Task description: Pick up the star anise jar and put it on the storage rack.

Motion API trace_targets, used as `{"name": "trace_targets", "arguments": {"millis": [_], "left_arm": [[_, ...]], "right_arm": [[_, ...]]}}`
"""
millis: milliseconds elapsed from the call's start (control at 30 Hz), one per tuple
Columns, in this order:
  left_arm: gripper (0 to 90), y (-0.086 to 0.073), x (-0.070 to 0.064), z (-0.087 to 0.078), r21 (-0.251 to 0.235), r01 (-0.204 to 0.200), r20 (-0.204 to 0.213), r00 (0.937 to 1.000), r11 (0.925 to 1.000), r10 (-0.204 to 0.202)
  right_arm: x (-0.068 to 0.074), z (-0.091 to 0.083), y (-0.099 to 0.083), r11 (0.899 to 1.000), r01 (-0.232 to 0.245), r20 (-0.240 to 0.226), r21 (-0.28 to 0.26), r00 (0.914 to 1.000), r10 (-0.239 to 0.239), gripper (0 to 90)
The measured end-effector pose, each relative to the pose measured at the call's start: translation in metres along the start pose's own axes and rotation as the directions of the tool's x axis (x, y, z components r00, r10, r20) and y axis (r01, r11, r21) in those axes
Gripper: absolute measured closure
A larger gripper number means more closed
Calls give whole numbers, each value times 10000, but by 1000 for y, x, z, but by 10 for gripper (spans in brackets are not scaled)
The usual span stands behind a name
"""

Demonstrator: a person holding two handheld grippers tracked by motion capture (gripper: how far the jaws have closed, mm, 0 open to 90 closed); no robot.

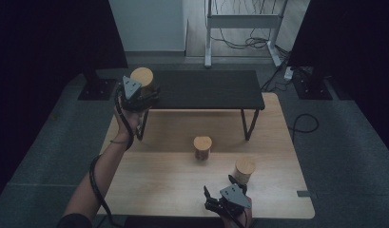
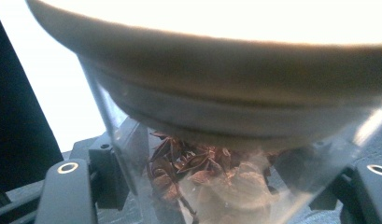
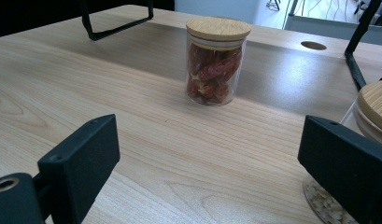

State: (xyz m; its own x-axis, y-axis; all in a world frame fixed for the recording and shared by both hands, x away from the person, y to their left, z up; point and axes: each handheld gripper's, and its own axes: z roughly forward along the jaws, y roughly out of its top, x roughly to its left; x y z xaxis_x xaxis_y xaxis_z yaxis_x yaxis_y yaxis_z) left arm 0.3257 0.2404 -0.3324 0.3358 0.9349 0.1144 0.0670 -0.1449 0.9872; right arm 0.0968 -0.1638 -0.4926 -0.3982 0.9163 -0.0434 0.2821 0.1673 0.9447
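Star-anise jar (image 2: 212,182) sits clamped between left gripper (image 1: 135,95) jaws

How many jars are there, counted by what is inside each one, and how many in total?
Jar of star anise, held in the left gripper at the black shelf: 1
Jar of red dried chillies, on the table: 1
Jar of pale pieces, near the right gripper: 1
Total: 3 jars
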Motion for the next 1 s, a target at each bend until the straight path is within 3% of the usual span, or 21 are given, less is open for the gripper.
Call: {"name": "trace_targets", "arguments": {"millis": [767,1000], "left_arm": [[260,5,1,28,386,103,-223,9997,9992,-95],[260,5,0,38,499,296,-387,9989,9983,-277]], "right_arm": [[-3,0,0,10000,-82,66,26,9999,81,51],[-2,0,0,10000,-74,53,22,10000,74,51]]}}
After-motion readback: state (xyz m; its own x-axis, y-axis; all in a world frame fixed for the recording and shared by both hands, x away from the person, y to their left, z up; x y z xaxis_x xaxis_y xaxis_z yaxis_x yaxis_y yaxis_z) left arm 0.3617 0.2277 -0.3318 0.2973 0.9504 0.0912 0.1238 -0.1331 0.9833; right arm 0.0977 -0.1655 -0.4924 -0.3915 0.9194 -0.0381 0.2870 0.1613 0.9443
